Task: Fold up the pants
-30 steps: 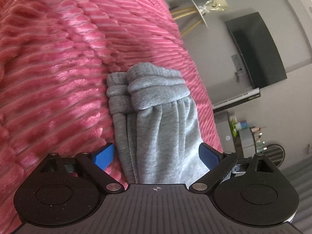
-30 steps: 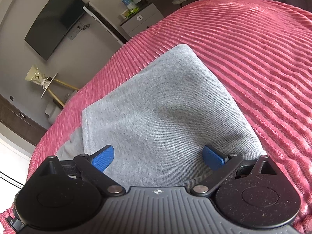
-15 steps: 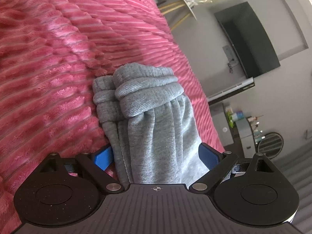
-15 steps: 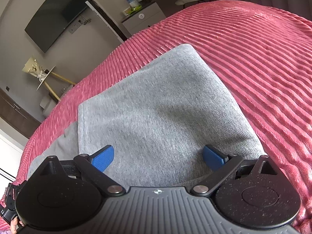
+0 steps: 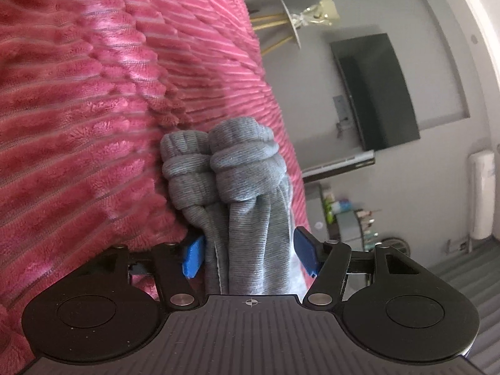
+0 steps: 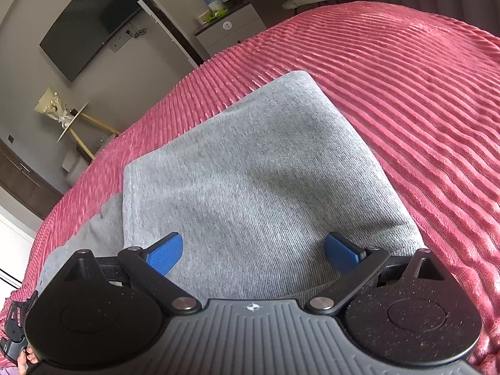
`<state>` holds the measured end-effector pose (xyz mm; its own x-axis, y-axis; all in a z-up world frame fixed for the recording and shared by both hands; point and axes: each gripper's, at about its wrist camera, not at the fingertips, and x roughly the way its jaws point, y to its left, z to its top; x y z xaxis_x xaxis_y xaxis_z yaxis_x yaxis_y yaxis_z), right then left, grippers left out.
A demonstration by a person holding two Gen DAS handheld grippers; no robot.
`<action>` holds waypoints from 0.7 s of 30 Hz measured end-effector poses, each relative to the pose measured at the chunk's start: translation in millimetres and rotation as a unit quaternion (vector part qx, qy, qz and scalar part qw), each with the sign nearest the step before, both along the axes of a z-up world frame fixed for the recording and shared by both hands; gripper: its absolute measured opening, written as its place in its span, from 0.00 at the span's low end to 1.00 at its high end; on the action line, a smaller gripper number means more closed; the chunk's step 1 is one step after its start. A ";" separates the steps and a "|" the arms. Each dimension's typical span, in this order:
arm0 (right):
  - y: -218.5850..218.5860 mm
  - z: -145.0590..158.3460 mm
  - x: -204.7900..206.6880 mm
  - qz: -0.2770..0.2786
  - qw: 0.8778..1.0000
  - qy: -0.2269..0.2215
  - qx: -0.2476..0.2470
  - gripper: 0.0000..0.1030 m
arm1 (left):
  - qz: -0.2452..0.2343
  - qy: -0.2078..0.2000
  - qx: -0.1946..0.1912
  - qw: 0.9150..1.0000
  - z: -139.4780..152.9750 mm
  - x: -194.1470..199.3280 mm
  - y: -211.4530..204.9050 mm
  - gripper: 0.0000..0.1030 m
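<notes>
Grey pants lie on a pink ribbed bedspread [image 5: 78, 125]. In the left wrist view the two ribbed leg cuffs [image 5: 225, 162] lie bunched side by side, and the leg fabric runs back between the blue pads. My left gripper [image 5: 250, 251] has narrowed around both legs, its jaws close against the fabric on each side. In the right wrist view a flat folded part of the pants [image 6: 250, 172] fills the middle. My right gripper [image 6: 254, 253] is open, its blue pads just over the near edge of the cloth.
The bedspread [image 6: 422, 109] stretches right and far. Beyond the bed's edge are a wall TV [image 6: 90, 22], a small round side table with gold legs [image 6: 72, 122] and a cabinet with bottles [image 6: 231, 22]. Another gripper's edge [image 6: 12, 322] shows at lower left.
My left gripper's jaws have closed in on the pant legs, and it has tilted so the cuffs sit higher and nearer. My right gripper has stayed open and barely moved.
</notes>
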<state>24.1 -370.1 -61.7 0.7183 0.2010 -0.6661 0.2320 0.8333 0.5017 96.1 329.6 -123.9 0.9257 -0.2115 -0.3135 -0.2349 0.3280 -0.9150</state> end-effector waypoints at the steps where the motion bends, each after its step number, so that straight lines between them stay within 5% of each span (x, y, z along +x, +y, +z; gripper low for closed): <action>1: 0.0 0.0 0.1 0.000 1.000 0.000 0.000 0.95 | 0.002 0.006 0.002 1.000 0.3 1.6 -0.5 0.65; 7: -1.0 -0.5 -0.2 -0.001 1.000 -0.001 0.003 0.95 | -0.002 0.002 -0.014 1.000 0.6 8.5 2.2 0.82; 15: -0.8 -0.3 -0.5 -0.001 1.000 0.000 0.001 0.95 | -0.022 0.008 -0.018 1.000 3.3 26.6 7.1 0.86; 19: 0.7 0.3 -0.3 0.000 1.000 0.002 -0.004 0.95 | -0.036 0.007 -0.034 0.999 -3.2 29.1 13.9 0.79; 21: 1.3 0.7 0.4 0.000 1.000 0.002 -0.006 0.95 | -0.038 0.025 -0.026 0.999 -6.2 30.7 16.1 0.56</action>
<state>24.4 -368.8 -61.0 0.7150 0.1938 -0.6717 0.2338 0.8393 0.4909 126.9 345.6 -130.1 0.8901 -0.2971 -0.3455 -0.2567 0.2995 -0.9189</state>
